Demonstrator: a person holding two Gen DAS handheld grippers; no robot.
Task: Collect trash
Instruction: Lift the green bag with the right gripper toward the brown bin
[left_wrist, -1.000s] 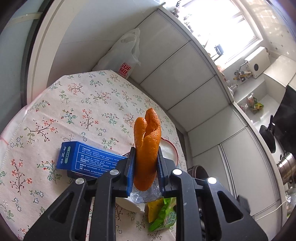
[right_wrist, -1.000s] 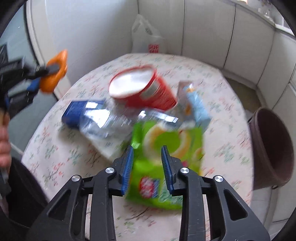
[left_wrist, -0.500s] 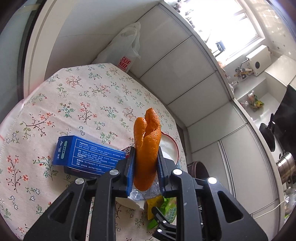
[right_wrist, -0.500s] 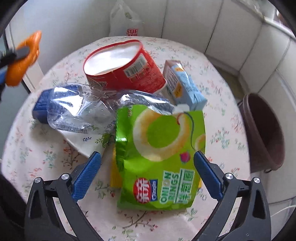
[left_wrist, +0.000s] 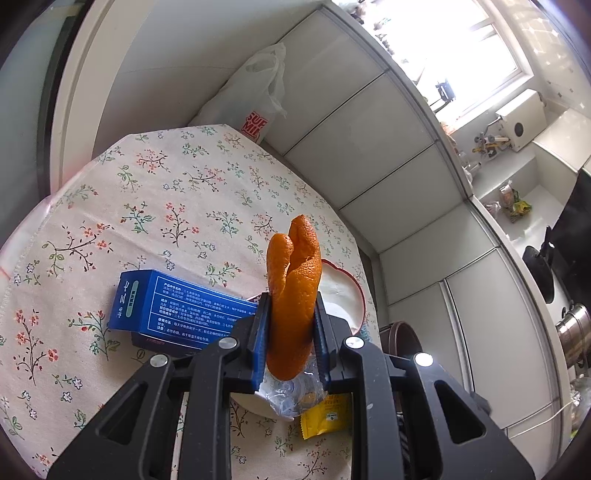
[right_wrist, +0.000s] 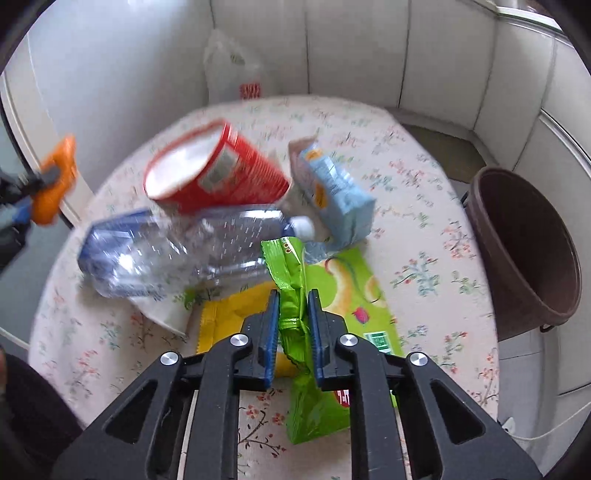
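My left gripper (left_wrist: 290, 325) is shut on an orange peel (left_wrist: 293, 291) and holds it above the floral table (left_wrist: 155, 206). The peel also shows at the left of the right wrist view (right_wrist: 55, 188). My right gripper (right_wrist: 291, 325) is shut on a green onion-rings bag (right_wrist: 295, 306), pinching its crumpled edge and lifting it off the table (right_wrist: 424, 258). Beyond it lie a clear plastic bottle (right_wrist: 184, 251), a red cup on its side (right_wrist: 214, 173), a light blue carton (right_wrist: 332, 192) and a yellow wrapper (right_wrist: 229, 314). A dark blue box (left_wrist: 170, 306) lies by the left gripper.
A brown bin (right_wrist: 524, 243) stands on the floor right of the table; its rim shows in the left wrist view (left_wrist: 399, 332). A white plastic bag (left_wrist: 251, 99) leans on the wall behind the table. Kitchen counters and cabinets run along the right.
My right gripper opened wide over the green bag, then shut on its edge and lifted it. My left gripper has kept hold of the orange peel and drifted slightly.
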